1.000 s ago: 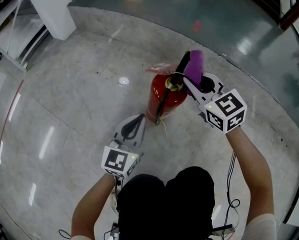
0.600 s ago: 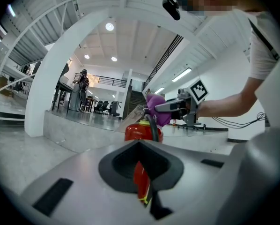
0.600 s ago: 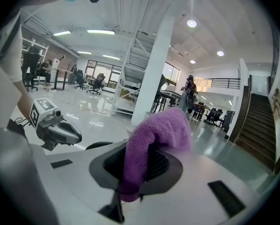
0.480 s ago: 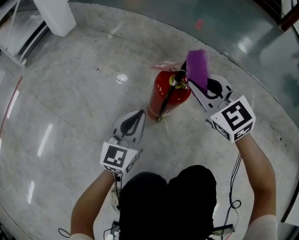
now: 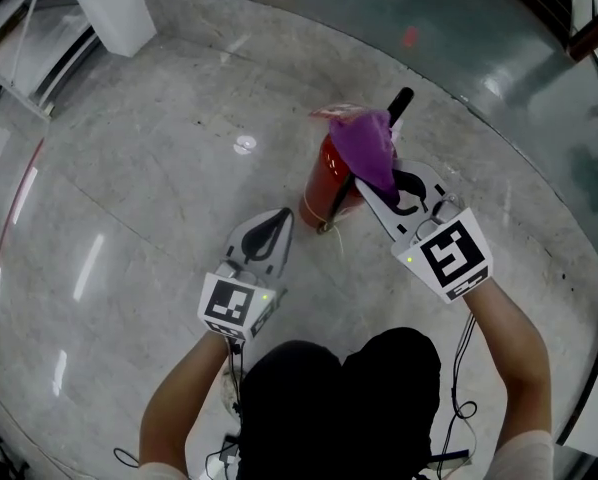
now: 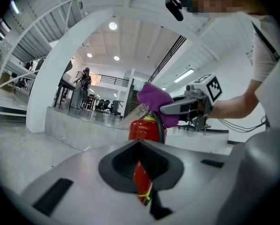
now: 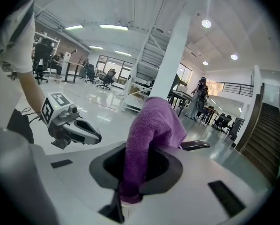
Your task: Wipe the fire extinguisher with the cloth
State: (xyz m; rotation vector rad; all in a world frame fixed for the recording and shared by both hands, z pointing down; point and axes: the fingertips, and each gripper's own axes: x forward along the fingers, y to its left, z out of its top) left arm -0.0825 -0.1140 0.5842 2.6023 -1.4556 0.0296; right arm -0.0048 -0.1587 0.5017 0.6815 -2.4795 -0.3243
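You are holding the purple cloth point(image 5: 362, 146) clamped in your right gripper's point(image 5: 371, 190) jaws, and it is lying over the top of the red fire extinguisher point(image 5: 322, 180), which is standing on the polished floor point(image 5: 129, 168). The extinguisher's black handle point(image 5: 399, 103) is sticking out beyond the cloth. Your left gripper point(image 5: 276, 223) is hovering near the extinguisher's base, not touching it, its jaws together with nothing between them

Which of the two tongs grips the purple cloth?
The right tongs, shut on the purple cloth over the red fire extinguisher; the left tongs are shut with nothing between them.
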